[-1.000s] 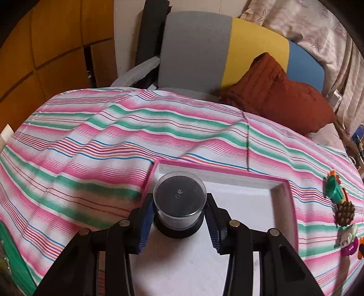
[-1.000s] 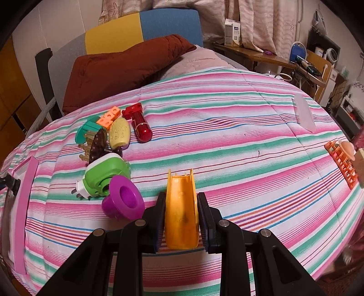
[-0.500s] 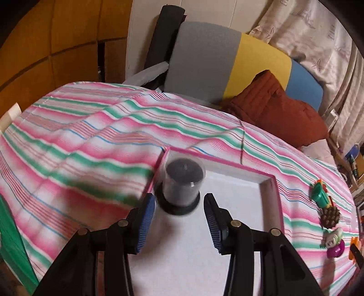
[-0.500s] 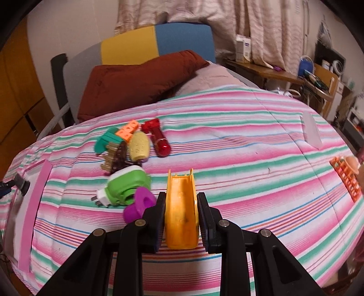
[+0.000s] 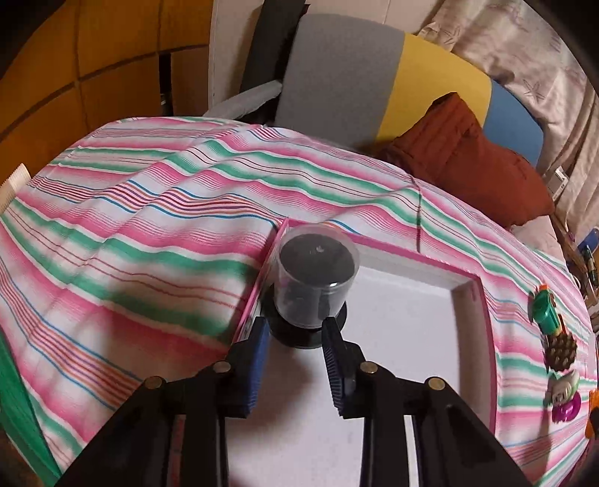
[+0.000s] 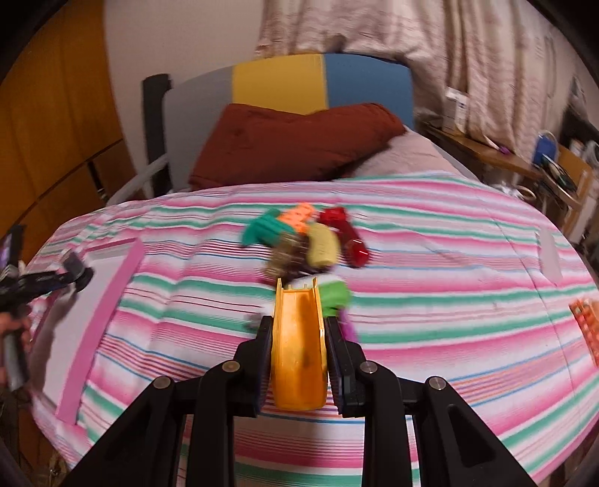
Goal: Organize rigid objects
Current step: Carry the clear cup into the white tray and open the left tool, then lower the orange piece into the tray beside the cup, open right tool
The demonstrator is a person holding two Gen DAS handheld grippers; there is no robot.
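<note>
Canister (image 5: 314, 279) in tray (image 5: 473, 296), orange scoop (image 6: 298, 348) gripped, right view only.

**Materials and finishes**

Striped bedspread (image 5: 157, 224): soft woven cloth, matt, wrinkled. Tray (image 5: 483, 318): matt white floor, pink rim, looks like card or foam. Canister (image 5: 316, 277): clear glossy plastic cover over a black plastic base. Left gripper (image 5: 294, 329): matt black plastic arms, ribbed blue pads, brass-looking rivets. Right gripper (image 6: 297, 329): same build. Orange piece (image 6: 298, 352): smooth semi-gloss plastic. Red toy (image 6: 348, 238): glossy, translucent plastic. Cushion (image 6: 295, 142): rust-brown matt cloth, quilted. Wall panels (image 5: 75, 75), far left: wood, smooth satin. Curtain (image 6: 374, 30): pale patterned cloth.
</note>
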